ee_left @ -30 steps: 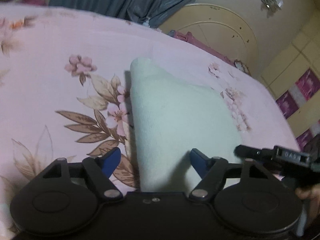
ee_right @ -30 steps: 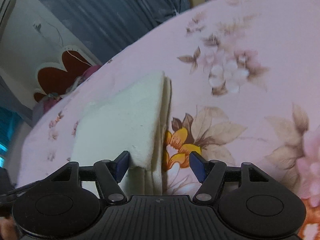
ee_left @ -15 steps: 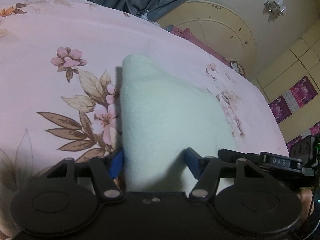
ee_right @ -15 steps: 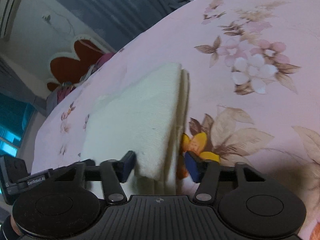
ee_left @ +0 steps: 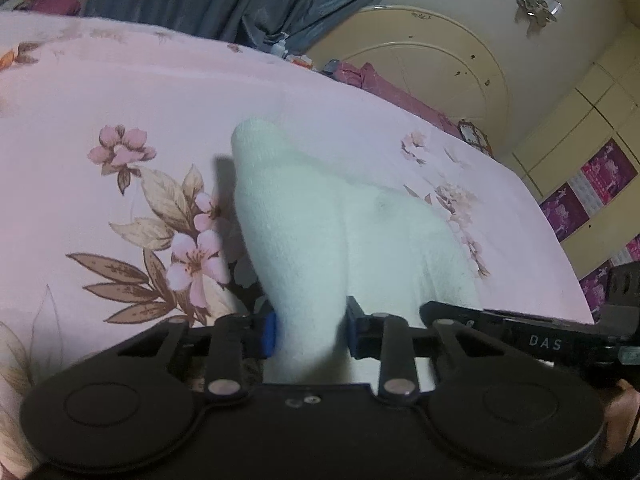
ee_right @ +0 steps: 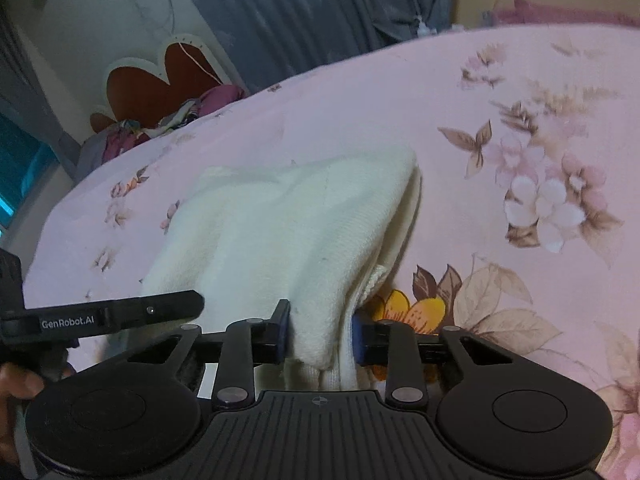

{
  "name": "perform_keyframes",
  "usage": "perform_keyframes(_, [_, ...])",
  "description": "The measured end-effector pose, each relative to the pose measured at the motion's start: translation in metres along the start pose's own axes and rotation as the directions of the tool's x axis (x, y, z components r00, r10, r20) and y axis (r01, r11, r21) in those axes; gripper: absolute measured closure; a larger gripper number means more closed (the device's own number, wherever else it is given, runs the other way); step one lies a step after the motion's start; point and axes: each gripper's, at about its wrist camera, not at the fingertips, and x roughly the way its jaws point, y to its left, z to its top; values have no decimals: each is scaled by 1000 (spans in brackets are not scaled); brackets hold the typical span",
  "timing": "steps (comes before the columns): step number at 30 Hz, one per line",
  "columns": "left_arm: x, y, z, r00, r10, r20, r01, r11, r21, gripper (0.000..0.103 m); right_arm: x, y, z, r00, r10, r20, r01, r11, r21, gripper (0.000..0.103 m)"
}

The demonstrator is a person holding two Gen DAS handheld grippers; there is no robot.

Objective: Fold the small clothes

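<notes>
Left gripper point(ee_left: 308, 334) first: I see its jaws closing, both blue pads pressed against a bunched corner of the white garment point(ee_left: 320, 232) at the bottom centre of the left wrist view. Right gripper point(ee_right: 320, 338) matches it, jaws closing, pads squeezing the cloth's layered corner at the bottom centre of its own frame.

From the left wrist camera, the garment runs from the pads up to a rounded, lifted tip near mid-frame, its left edge casting a shadow on the pink floral bedsheet point(ee_left: 100, 128). Left of that edge I have a wide stretch of bare sheet. To the lower right, the other gripper's black bar sits close beside my pads, so room is tight there.

From the right wrist camera, the garment's right edge shows stacked folded layers, one thin layer peeking out near the orange printed flower. Right of that edge the sheet lies open across the whole frame. At lower left, the left tool's arm crosses over the cloth, with a hand point(ee_right: 16, 384) gripping it at the frame edge.

Grey-blue curtains point(ee_right: 320, 12) hang behind the bed's far edge.
</notes>
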Motion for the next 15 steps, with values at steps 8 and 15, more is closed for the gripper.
perform_keyframes(8, [-28, -14, 4, 999, 16, 38, -19, 996, 82, 74, -19, 37, 6, 998, 26, 52, -22, 998, -64, 75])
perform_keyframes(15, [-74, 13, 13, 993, 54, 101, -61, 996, 66, 74, -13, 87, 15, 993, 97, 64, -89, 990, -112, 75])
